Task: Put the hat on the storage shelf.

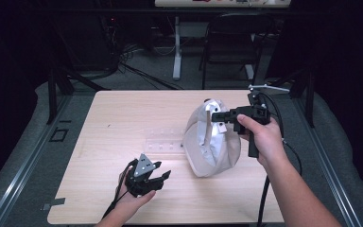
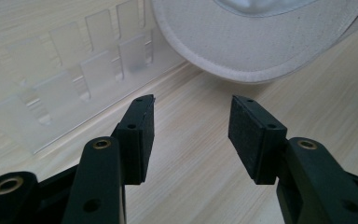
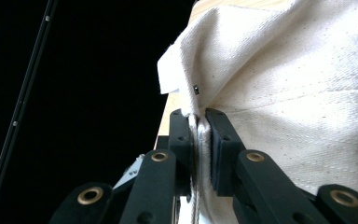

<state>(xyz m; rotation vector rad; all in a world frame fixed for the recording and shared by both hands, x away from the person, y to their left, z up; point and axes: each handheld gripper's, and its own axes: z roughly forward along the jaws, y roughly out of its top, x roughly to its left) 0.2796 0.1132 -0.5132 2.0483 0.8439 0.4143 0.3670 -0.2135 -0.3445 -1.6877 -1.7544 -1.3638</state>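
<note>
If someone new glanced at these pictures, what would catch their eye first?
The white cap, held up off the table at its right side, its fabric pinched in the right claw. Next, the left claw near the front edge, jaws apart, with nothing between them.

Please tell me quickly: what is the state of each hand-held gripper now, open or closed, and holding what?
Left hand-held gripper: open, nothing between its jaws, above the table.
Right hand-held gripper: closed on the fabric of the white cap.

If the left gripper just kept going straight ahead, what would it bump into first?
Probably the white cap: its brim lies straight ahead of the open left gripper, with bare table between. The clear rack sits off to one side.
</note>
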